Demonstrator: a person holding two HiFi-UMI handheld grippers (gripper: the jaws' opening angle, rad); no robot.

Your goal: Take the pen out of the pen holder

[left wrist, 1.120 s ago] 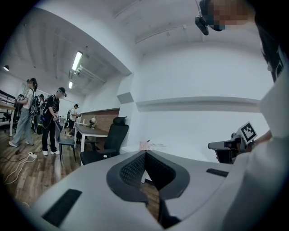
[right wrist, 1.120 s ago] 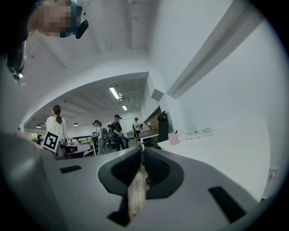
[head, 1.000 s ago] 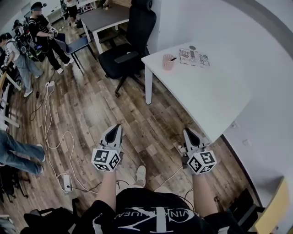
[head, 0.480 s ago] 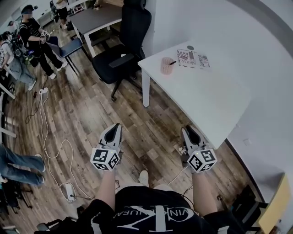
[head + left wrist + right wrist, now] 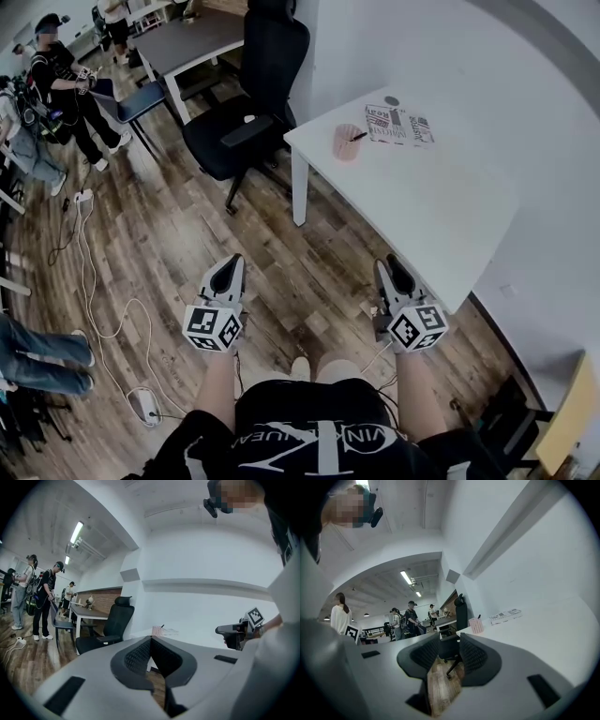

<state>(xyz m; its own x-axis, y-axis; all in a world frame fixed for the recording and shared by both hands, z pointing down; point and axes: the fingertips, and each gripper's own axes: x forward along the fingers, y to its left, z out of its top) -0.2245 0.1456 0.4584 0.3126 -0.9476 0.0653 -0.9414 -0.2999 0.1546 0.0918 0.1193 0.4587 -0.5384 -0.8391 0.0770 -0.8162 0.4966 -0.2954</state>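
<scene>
A pink mesh pen holder (image 5: 347,142) stands near the far left corner of the white table (image 5: 431,206), with a dark pen (image 5: 357,137) leaning out of it. The holder (image 5: 157,631) shows far ahead in the left gripper view, and the holder (image 5: 476,626) is just as distant in the right gripper view. My left gripper (image 5: 232,263) hangs over the wooden floor, far short of the table, its jaw tips together and nothing held. By the table's near corner, my right gripper (image 5: 389,265) has its jaws opening, with only floor between them.
A printed sheet (image 5: 400,125) lies behind the holder. A black office chair (image 5: 248,103) stands left of the table's corner leg (image 5: 300,192). Several people (image 5: 61,89) stand at the far left, and cables (image 5: 94,262) trail over the floor. A wall runs along the table's right side.
The person has stepped forward, so both grippers and the view have moved closer to the table. The chair and holder sit slightly lower in the head view.
</scene>
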